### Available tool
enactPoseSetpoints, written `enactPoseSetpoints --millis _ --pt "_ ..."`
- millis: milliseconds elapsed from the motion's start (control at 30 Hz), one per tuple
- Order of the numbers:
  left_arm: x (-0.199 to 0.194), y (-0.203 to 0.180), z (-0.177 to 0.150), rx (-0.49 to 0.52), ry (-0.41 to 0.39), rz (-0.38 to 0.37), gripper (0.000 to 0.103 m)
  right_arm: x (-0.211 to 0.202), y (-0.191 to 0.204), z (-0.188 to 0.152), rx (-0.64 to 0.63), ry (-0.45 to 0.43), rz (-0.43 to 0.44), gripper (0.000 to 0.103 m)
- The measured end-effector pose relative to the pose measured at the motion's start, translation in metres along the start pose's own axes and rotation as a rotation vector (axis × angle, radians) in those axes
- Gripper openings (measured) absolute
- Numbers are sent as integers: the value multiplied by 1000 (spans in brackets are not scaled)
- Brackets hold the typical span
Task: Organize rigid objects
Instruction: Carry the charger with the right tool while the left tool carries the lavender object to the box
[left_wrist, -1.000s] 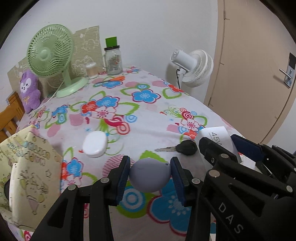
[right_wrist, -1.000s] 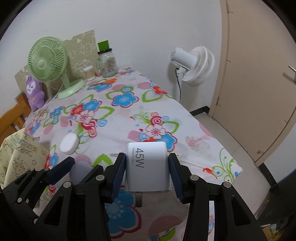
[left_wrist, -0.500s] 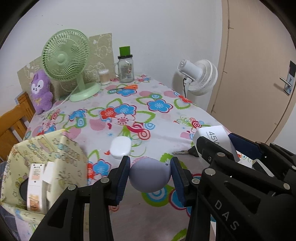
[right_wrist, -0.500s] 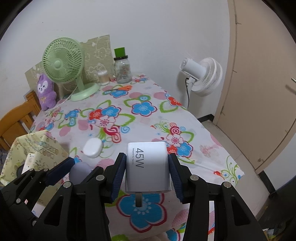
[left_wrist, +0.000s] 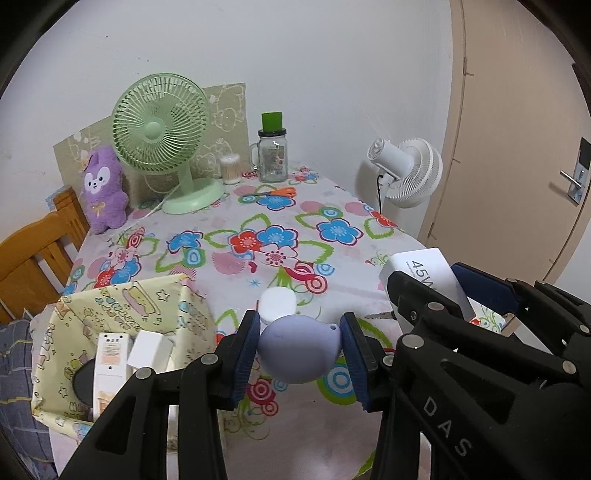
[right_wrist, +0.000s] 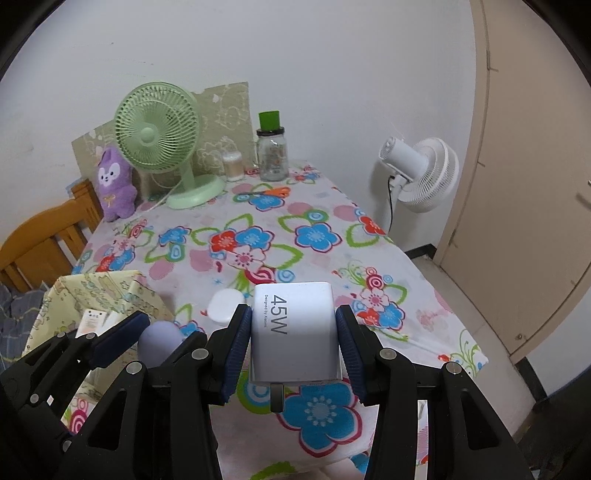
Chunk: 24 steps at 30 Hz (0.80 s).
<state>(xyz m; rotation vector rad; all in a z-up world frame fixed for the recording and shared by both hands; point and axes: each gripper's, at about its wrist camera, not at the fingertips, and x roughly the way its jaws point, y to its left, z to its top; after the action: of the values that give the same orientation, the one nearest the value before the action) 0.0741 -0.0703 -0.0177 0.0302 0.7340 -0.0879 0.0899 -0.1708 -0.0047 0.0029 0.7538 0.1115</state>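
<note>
Now two hand-held grippers, left hand-held gripper (left_wrist: 299, 345) clamping one lavender egg (left_wrist: 299, 349), right hand-held gripper (right_wrist: 293, 339) clamping one charger (right_wrist: 293, 332).

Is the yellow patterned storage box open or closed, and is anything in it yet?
Open. The yellow box has no lid on top, and a white labelled item and a white block stand inside it.

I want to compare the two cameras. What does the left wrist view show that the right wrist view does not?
Only the left wrist view shows the door handle and the black disc inside the box.

Only the right wrist view shows the charger's full "45W" face, its plug, and the floor beside the table.

Both show the left gripper shut on the lilac egg, the right gripper shut on the charger, the white case and the green fan.
</note>
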Motion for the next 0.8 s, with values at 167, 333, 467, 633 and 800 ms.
enactPoseSetpoints --millis 167,333,467,633,800 --pt "-7 11 2 -5 -10 8 46 -6 13 5 -18 -7 15 50" --pt "-13 26 2 -24 -16 20 46 -9 30 9 -41 -11 28 50" --pt "-17 38 3 -38 -24 23 46 -10 42 12 -57 -14 36 50" --pt "-20 52 2 -45 -29 28 46 -9 59 16 -76 -21 41 50" --pt "-20 71 -1 -66 -23 48 46 -4 79 17 -100 -15 62 50"
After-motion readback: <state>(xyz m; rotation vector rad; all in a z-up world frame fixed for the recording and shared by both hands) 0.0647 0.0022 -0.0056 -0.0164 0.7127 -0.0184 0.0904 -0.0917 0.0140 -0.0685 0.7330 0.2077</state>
